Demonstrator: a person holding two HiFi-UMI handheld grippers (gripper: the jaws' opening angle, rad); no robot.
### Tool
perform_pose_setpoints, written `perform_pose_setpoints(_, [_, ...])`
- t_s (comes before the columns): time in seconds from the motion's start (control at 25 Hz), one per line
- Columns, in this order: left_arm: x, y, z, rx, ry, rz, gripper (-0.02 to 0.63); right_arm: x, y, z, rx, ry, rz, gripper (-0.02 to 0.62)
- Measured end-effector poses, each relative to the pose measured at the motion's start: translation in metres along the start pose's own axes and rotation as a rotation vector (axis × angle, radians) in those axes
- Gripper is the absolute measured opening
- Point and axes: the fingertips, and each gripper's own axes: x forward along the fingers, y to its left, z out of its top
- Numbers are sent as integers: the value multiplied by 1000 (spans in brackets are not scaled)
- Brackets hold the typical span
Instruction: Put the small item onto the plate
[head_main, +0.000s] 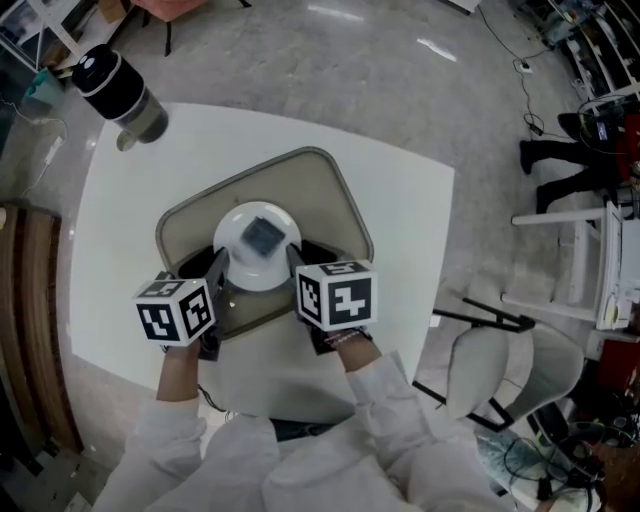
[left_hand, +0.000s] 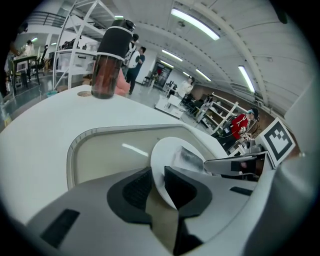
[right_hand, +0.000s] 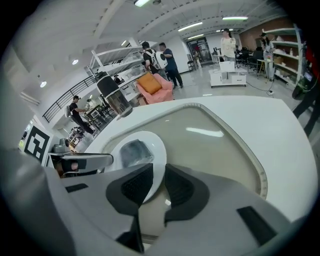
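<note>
Tabletop tray (head_main: 330, 190) under plate (head_main: 258, 280), rim pinched by left gripper (left_hand: 157, 175) and right gripper (right_hand: 158, 172); small item (head_main: 263, 237) flat

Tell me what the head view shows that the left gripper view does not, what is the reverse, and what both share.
Only the head view: the person's sleeves and the white chair. Only the left gripper view: ceiling lights, distant people, and the left gripper's fingers closed on the plate's rim. Both: the plate carrying the small item, the tray, the white table, the dark bottle.
</note>
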Motion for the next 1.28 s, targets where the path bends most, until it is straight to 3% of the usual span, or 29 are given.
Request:
perform_pose_setpoints(0.16, [-1,-2,-1,55,5,9,71,-2,1,-1,-40,-3,2,75])
perform_pose_setpoints(0.4, [-9,6,4,189,-8,89,92,-7,3,0,-123,-18,-25,75])
perform_pose_setpoints(0.68, [-34,-5,6,172,-68,102,92,-30,12,0,-136,-68,6,75])
perform_pose_setpoints(0.88, [-58,-41,-8,178,-118,112,91,-68,17,-4,-159,-131,60,75])
perform_pose_setpoints(1.28, [-121,-134,-42,181,-278,63,76,-162,55,-19,-240,-266,268,63])
